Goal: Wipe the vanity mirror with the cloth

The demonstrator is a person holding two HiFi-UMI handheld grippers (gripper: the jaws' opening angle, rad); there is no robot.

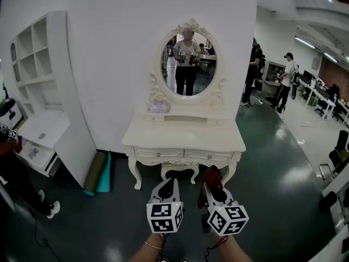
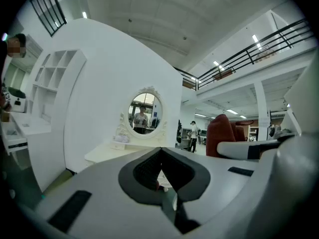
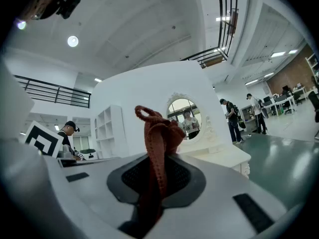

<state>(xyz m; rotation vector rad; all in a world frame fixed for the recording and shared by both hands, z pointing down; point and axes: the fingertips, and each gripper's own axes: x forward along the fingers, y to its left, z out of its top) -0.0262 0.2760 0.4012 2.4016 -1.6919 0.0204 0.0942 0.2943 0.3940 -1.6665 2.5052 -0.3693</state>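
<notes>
Cloth [image 3: 158,148] is logged rust-red, knitted. Vanity mirror [image 1: 188,64] frame and table [image 1: 180,136] are noted cream-white. Marker cubes [image 1: 164,217] at 6 o'clock are patterned black-and-white squares. Floor [image 1: 272,168] is marked dark green.

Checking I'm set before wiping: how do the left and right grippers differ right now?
The right gripper is shut on the reddish-brown cloth; the left gripper has its jaws together with nothing between them. The cloth stands up above the right gripper's jaws, while the left gripper's tips are bare. Both are held low before the dressing table, pointing toward the vanity mirror and well short of it.
</notes>
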